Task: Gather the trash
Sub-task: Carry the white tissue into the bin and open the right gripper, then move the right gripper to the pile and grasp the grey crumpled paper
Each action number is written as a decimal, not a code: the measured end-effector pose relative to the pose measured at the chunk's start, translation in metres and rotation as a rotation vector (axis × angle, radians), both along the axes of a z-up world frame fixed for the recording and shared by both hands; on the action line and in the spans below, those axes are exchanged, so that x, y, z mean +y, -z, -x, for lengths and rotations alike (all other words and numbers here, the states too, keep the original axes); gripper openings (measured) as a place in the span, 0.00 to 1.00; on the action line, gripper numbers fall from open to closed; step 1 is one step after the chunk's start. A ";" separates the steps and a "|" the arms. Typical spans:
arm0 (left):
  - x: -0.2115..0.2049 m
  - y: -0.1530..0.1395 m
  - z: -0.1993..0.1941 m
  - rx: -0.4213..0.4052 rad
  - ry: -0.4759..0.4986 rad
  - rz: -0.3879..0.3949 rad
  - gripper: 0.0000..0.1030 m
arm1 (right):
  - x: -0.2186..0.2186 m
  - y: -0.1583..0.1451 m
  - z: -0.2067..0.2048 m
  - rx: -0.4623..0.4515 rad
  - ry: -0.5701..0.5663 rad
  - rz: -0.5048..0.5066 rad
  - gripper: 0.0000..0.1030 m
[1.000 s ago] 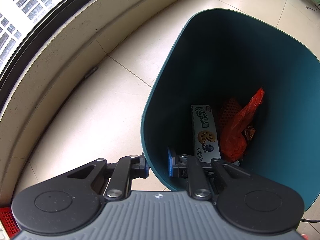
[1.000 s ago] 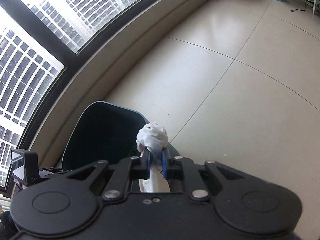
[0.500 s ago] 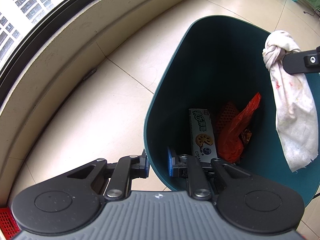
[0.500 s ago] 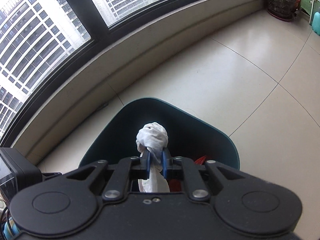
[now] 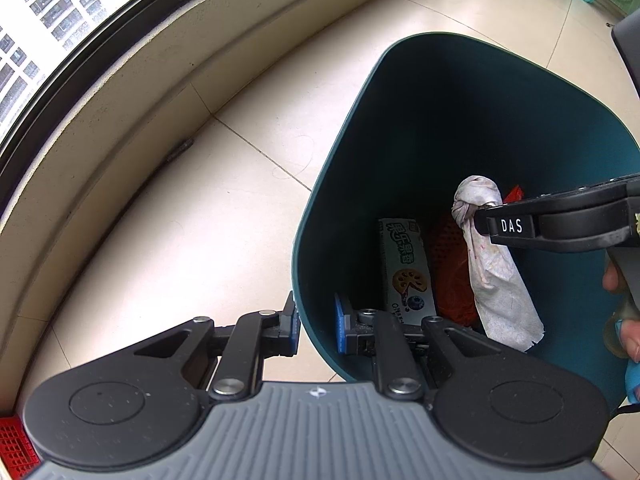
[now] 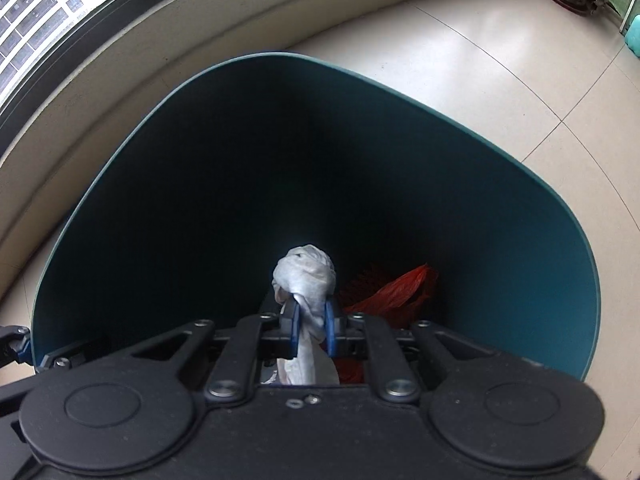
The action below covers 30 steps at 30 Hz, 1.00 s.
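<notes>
- Crumpled white tissue (image 6: 306, 280): hangs inside the mouth of the teal trash bin (image 6: 520, 208), above a red plastic bag (image 6: 396, 290) and a biscuit box (image 5: 406, 264).
- Right gripper (image 6: 311, 322): jaws narrow and opening, tissue between the pads.
- Left gripper (image 5: 316, 326): clamped on the bin's near rim.
- Bin stands on a tiled floor (image 5: 200, 200) near a window (image 5: 52, 12).

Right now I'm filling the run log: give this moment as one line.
left gripper: shut on bin rim | right gripper: opening, tissue between jaws, over bin | inside: cookie box, red bag
</notes>
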<state>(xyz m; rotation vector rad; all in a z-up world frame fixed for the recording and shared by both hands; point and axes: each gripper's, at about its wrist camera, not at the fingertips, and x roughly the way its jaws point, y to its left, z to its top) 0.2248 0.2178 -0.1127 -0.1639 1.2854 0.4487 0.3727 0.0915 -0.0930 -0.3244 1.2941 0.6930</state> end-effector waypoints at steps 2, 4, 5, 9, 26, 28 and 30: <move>-0.001 0.000 0.000 -0.001 0.002 0.000 0.16 | 0.005 0.008 0.004 0.010 0.011 0.011 0.17; -0.001 0.001 0.000 0.000 0.003 0.000 0.16 | 0.003 0.009 0.005 0.014 0.013 0.015 0.20; -0.001 0.001 0.000 0.001 0.002 0.001 0.16 | 0.003 0.009 0.005 0.016 0.012 0.015 0.21; 0.000 0.001 -0.001 0.003 0.001 0.002 0.16 | -0.001 0.005 0.007 0.014 -0.001 -0.001 0.22; -0.003 0.002 -0.001 0.004 -0.004 -0.013 0.16 | -0.051 -0.092 0.030 -0.004 -0.066 -0.172 0.37; -0.003 0.002 -0.001 0.005 -0.004 -0.014 0.16 | -0.061 -0.099 0.031 -0.008 -0.064 -0.183 0.38; -0.003 0.002 -0.001 0.006 -0.006 -0.014 0.16 | -0.075 -0.108 0.032 -0.015 -0.055 -0.196 0.41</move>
